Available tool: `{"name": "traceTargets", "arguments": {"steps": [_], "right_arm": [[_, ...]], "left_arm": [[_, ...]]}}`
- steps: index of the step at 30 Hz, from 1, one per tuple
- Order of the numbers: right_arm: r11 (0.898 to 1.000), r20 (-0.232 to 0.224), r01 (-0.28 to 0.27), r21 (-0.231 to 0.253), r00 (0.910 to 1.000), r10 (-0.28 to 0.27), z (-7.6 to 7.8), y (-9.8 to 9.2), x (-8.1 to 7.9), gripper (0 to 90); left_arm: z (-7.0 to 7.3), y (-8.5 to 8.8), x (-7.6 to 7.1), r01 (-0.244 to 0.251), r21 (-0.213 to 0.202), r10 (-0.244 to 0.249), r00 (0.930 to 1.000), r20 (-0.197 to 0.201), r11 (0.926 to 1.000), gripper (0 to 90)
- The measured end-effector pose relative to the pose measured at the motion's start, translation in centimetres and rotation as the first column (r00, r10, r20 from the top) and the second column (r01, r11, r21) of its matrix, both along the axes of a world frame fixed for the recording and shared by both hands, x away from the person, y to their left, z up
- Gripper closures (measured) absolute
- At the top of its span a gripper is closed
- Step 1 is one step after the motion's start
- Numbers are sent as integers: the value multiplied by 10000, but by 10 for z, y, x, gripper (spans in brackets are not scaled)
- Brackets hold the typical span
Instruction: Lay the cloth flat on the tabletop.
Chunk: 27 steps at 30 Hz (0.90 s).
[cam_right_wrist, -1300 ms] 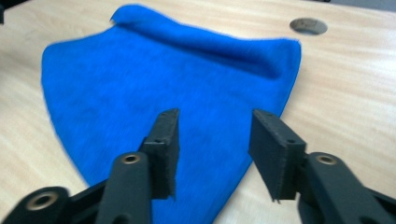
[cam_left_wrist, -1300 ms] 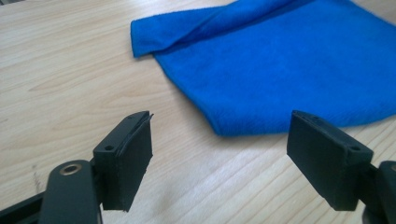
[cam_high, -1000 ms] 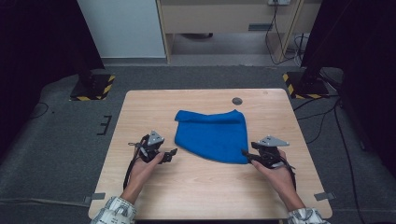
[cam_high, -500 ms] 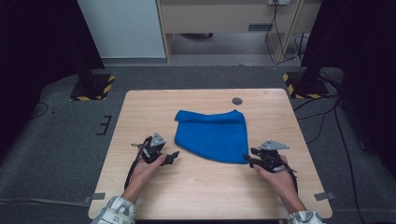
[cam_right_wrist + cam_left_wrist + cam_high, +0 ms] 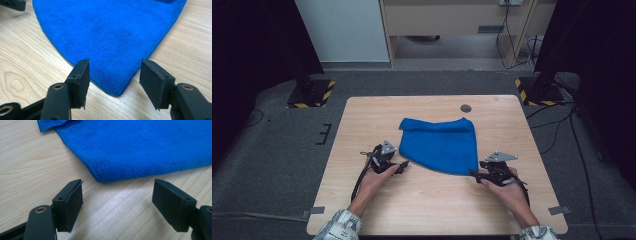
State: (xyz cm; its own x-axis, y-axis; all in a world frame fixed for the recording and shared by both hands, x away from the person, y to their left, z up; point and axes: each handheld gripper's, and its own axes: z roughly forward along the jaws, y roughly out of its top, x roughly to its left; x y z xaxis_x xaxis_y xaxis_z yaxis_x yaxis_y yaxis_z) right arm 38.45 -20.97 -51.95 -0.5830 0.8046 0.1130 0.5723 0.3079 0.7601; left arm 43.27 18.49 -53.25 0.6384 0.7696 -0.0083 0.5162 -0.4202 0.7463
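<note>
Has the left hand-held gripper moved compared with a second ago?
Yes. In the high view the left hand-held gripper has slid a little nearer the person, away from the dark round spot on the table, by the blue cloth's near-left corner.

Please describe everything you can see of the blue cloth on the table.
The blue cloth is a soft, terry-like towel with a stitched hem, lying flat on the wooden table. Its far edge is folded over into a thicker band. The near-left corner lies just ahead of the open left gripper, untouched. The near-right corner lies between the jaws of the open right gripper; its pads do not press it.
</note>
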Motion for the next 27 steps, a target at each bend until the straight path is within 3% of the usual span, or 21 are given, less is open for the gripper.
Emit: {"name": "traceTargets", "arguments": {"steps": [7, 11, 15, 18, 20, 22, 25, 27], "right_arm": [[9987, -216, -198, -465, 9996, 188, -7, 6, 1, 396], [9985, -212, -227, -508, 9995, 217, -8, 6, 3, 412], [9965, -185, -358, -750, 9992, 345, -11, 8, 5, 459], [9957, -130, -484, -794, 9988, 475, -11, 11, 4, 547], [9945, 5, -500, -919, 9987, 502, -12, 11, 4, 619], [9934, 28, -566, -994, 9984, 572, -11, 11, 6, 699], [9948, -77, -581, -833, 9983, 577, -11, 10, 10, 817], [9955, -167, -591, -735, 9982, 580, -11, 11, 13, 861]], "left_arm": [[1, -1, 4, -153, -216, 152, 9999, -27, 9996, 265], [-2, -3, 6, -156, -109, 156, 9999, -39, 9998, 299], [-3, -3, 7, -42, -121, 42, 10000, -61, 9999, 339], [-3, -6, 7, 67, 12, -67, 10000, 45, 10000, 378], [-3, -7, 9, -1, -43, 2, 9999, 108, 10000, 455], [-2, -8, 11, -26, 12, 26, 9997, 236, 10000, 587], [-2, -8, 11, 31, -240, -28, 9999, 98, 9997, 743], [-1, -9, 11, 111, -56, -111, 9999, 94, 9999, 816]]}}
